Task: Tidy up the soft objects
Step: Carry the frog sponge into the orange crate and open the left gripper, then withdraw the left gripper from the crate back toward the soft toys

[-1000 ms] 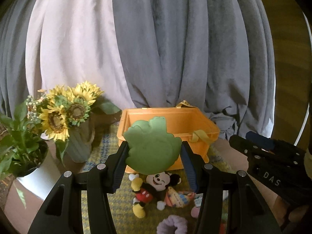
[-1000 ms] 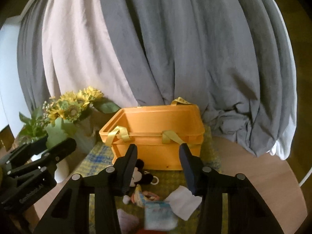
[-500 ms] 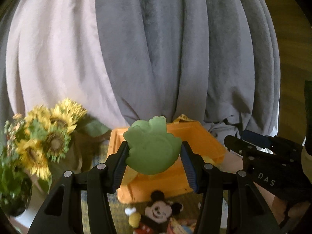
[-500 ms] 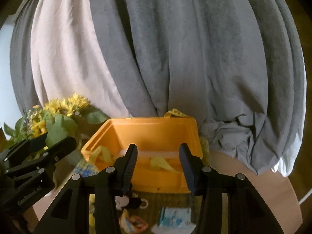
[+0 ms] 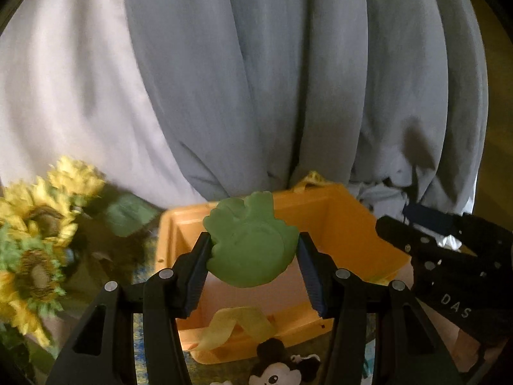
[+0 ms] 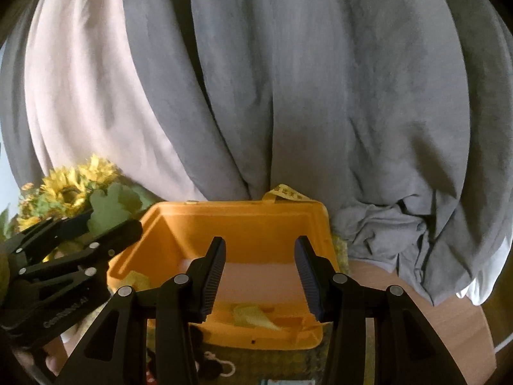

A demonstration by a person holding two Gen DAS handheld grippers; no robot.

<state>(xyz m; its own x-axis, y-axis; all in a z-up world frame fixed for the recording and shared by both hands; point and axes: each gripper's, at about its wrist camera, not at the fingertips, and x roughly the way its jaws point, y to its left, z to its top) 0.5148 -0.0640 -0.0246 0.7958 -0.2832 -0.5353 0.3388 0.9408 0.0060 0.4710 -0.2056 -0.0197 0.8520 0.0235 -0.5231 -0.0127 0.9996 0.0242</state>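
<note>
Hanging behind everything, grey and pale curtains [image 6: 288,96]. Orange basket [image 5: 346,224] on bench [image 6: 449,304], open top, yellow straps draped inside. Sunflowers [image 5: 35,224] off to its left. Left claw [image 5: 253,250] clamped on green soft toy [image 5: 250,247], held above basket's near-left part, over the interior. Right claw [image 6: 259,256] spread wide, gripping nothing, poised above basket. Mickey plush [image 5: 282,369] lying just before basket's front wall.

The left gripper [image 5: 253,256] is clamped on a flat green soft toy [image 5: 250,243], both pads pressing its sides; the right gripper [image 6: 259,271] is held level, jaws parted around nothing.
</note>
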